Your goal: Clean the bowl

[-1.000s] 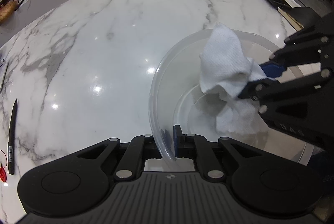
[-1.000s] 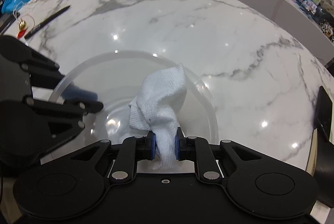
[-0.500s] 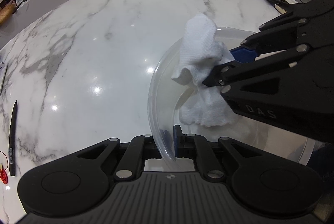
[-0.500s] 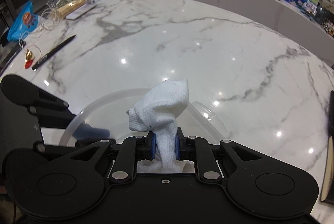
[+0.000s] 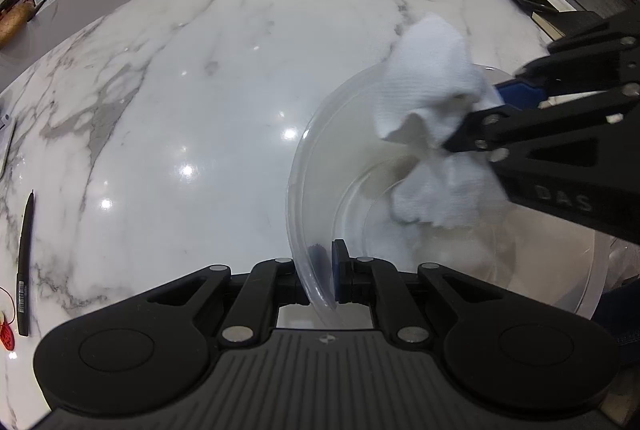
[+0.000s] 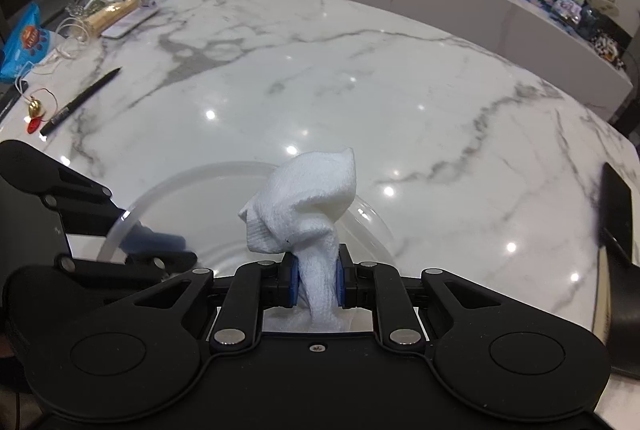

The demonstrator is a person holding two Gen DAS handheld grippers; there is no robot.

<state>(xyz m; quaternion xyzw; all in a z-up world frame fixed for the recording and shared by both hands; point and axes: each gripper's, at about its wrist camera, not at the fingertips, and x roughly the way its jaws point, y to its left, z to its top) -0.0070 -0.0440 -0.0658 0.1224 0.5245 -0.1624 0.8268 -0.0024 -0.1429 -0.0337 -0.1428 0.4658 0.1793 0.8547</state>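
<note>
Marble counter (image 5: 224,77) bears clear plastic bowl (image 5: 304,189), crumpled white cloth (image 5: 432,97) inside.

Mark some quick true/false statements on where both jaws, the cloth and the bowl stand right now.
1. The left gripper clamps the clear bowl by its rim. True.
2. The right gripper is open. False: it is shut on the white cloth.
3. The cloth lies flat on the marble table. False: it is bunched, over the bowl.
4. A black pen lies on the table. True.
</note>
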